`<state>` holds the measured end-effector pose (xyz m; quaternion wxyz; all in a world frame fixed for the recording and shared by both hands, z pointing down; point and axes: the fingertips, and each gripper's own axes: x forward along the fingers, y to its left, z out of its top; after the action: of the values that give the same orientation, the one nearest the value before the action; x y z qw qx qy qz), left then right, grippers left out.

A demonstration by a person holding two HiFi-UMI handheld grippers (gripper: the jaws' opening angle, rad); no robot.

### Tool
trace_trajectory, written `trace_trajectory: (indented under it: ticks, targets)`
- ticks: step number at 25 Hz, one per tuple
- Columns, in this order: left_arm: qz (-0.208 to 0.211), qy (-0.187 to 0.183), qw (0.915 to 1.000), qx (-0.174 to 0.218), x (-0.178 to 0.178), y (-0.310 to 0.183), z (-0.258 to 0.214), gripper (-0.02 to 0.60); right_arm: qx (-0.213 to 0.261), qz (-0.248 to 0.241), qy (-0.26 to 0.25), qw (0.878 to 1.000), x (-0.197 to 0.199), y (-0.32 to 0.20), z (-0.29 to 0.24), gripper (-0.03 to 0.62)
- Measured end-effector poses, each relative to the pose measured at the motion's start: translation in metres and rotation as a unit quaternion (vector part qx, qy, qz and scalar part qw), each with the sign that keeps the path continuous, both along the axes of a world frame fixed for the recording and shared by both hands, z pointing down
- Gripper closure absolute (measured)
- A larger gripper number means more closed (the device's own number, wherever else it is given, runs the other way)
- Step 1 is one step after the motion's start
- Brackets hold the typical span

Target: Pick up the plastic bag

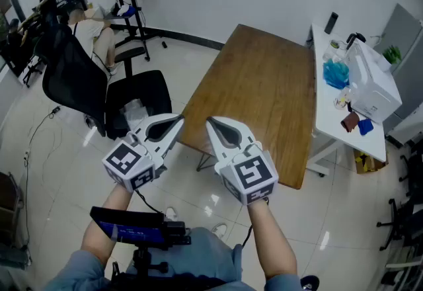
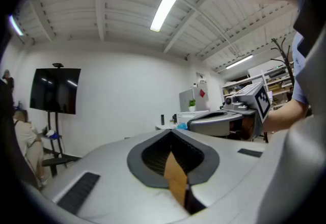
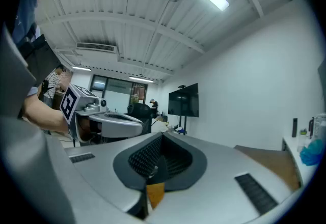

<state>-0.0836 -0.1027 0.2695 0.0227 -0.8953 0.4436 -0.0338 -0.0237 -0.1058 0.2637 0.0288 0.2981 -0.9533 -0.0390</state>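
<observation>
Both claws are smooth grey moulded plastic with ribbed black pads inside, each carrying a cube with black-and-white square markers. The left gripper (image 1: 177, 122) has its jaws pressed together at the tips, pinching nothing, and so does the right gripper (image 1: 211, 123). They're held level, side by side over the near corner of a matte brown wooden table (image 1: 264, 84) with a rectangular top. What looks like the plastic bag (image 1: 135, 110) is a crumpled, see-through lump on the padded seat of the black office chair (image 1: 73, 78). In the head view it sits just to the left of the left gripper's jaws and lower down, well apart from the right one. The floor (image 1: 53, 151) is glossy pale tile. A blue crinkly wad (image 1: 336, 73) sits on the white side table (image 1: 330, 124).
</observation>
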Motion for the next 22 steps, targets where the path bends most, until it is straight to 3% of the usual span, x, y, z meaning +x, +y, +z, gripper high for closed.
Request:
trace_trajectory:
  ticks: [7, 13, 22]
  targets:
    - [-0.067, 0.002, 0.9978, 0.001, -0.052, 0.017, 0.000, 0.569, -0.002, -0.061, 0.000, 0.998, -0.056, 0.011, 0.005, 0.569]
    - [-0.139, -0.008, 0.9901, -0.020, -0.115, 0.044, 0.017, 0.570, -0.012, -0.137, -0.001, 0.991, -0.124, 0.031, 0.012, 0.568]
    - [-0.185, 0.010, 0.9827, -0.005, -0.187, 0.045, 0.031, 0.569, -0.039, -0.163, -0.006, 0.986, -0.199, 0.036, 0.035, 0.566]
